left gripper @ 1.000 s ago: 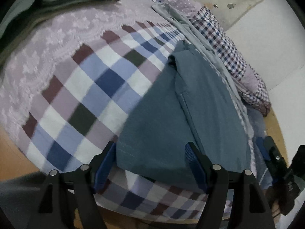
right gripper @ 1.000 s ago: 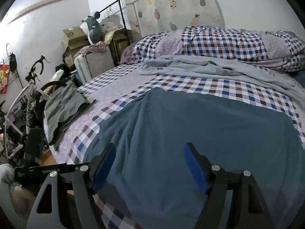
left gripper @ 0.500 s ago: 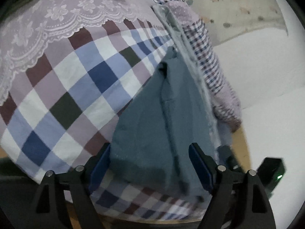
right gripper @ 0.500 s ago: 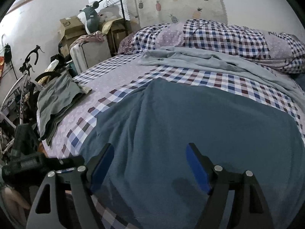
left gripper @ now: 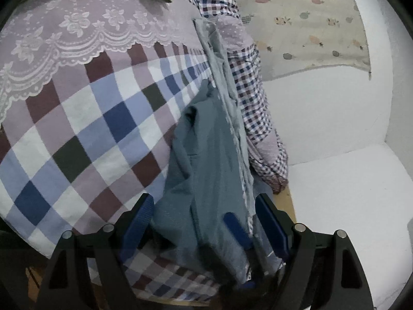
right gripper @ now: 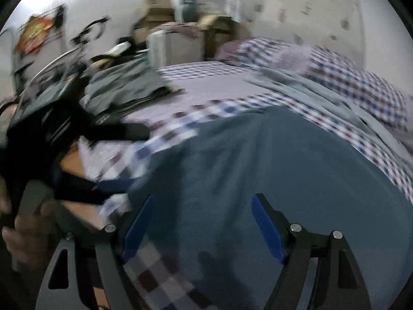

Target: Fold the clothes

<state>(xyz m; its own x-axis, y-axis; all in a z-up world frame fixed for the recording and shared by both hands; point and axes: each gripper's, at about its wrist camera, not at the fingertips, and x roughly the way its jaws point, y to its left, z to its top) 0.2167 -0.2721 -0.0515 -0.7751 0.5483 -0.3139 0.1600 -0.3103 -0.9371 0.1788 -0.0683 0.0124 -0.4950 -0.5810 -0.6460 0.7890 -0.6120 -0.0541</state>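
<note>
1. Plainly, one teal garment (right gripper: 296, 186) lies spread flat on the checked bedsheet (left gripper: 85, 134), at the near edge of the bed; the left wrist view sees it edge-on as a narrow strip (left gripper: 206, 175).
2. One left gripper (left gripper: 206, 222) has its jaws wide apart, the garment's near-left hem lying between the blue pads, which do not press on it.
3. One right gripper (right gripper: 201, 227) also stands wide open above the garment's near edge, the cloth beneath and between its two pads without being pinched. This view is motion-blurred.
4. The left gripper shows again in the right wrist view (right gripper: 85, 160), at the garment's left edge, with a hand (right gripper: 23, 242) at the near left.
5. One stack of folded grey-green clothes (right gripper: 124, 90) sits on the bed's far left part, well apart from the teal garment.
6. One pale grey-blue garment (right gripper: 317, 90) lies crumpled beyond it, next to the small-checked quilt (right gripper: 343, 77) at the far side.
7. Containers: cardboard boxes (right gripper: 157, 7) stand by the far wall beyond the bed, but blur hides their number and contents.
8. One fruit-print curtain (left gripper: 309, 25) hangs on the wall.
</note>
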